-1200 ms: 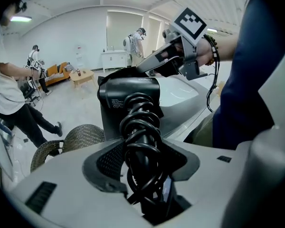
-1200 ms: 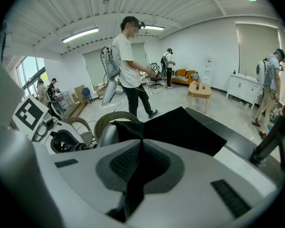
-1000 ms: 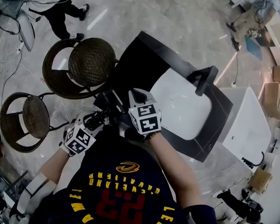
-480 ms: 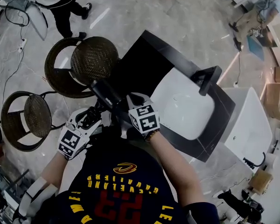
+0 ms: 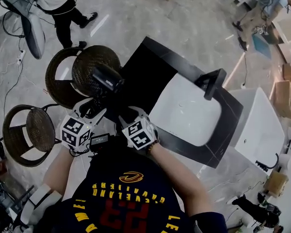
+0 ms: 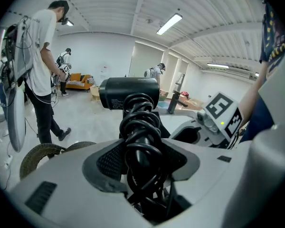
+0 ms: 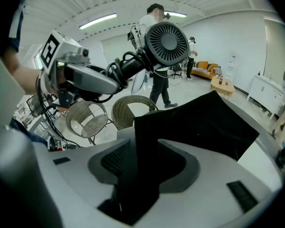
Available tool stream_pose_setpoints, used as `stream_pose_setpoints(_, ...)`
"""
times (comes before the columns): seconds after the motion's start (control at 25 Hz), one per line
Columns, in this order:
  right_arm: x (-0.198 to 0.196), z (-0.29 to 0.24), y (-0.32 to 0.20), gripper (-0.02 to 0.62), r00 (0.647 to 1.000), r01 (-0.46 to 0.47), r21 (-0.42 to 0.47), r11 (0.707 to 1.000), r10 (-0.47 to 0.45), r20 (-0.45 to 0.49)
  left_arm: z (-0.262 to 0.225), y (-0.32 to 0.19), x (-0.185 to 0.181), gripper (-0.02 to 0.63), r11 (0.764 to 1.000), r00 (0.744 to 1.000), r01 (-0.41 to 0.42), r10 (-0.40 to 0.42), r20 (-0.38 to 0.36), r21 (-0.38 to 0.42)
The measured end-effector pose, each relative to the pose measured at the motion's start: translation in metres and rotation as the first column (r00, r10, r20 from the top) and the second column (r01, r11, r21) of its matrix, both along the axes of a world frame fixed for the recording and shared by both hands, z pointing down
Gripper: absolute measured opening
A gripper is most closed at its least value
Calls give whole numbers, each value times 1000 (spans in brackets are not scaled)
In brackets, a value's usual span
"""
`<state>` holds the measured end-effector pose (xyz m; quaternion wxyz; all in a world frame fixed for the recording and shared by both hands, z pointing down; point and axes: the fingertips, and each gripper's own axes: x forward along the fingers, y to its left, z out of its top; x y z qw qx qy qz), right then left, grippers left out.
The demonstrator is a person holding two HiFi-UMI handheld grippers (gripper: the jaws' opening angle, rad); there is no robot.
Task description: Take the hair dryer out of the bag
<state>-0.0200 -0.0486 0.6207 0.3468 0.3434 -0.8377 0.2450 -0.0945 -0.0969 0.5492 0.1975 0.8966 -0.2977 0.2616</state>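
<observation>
Clamped in left hand-held gripper (image 6: 142,160), black hair dryer (image 6: 128,93) rises clear of black fabric bag (image 7: 199,122) — fabric slack between just-opened jaws of right hand-held gripper (image 7: 145,163).

The right gripper's (image 7: 145,161) jaws, just opened, straddle the black bag (image 7: 202,122); the left gripper (image 7: 115,81) holds the hair dryer (image 7: 167,44).

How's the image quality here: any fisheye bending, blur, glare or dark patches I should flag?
Head view: sharp, evenly lit, edges curved by the wide lens, white sink very bright. Left gripper view: strong fisheye with dark corners, ceiling light glaring, hair dryer in focus. Right gripper view: same fisheye, black bag a flat dark mass without detail.
</observation>
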Motion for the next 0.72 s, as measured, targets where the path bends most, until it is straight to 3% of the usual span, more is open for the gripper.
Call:
stream_pose_setpoints(0.24, 44, -26, 4, 155, 983, -177, 29, 984, 175, 65, 10, -21, 37, 228, 999, 999, -27, 28, 21, -36)
stream_pose_setpoints(0.48, 112, -41, 11, 155, 904, -414, 20, 910, 409, 125, 43, -40, 87, 227, 993, 995, -56, 64, 75, -102)
stream_pose_setpoints(0.72, 164, -51, 21, 155, 837, -534, 20, 845, 526, 149, 77, -51, 128, 227, 988, 977, -75, 100, 188, -138)
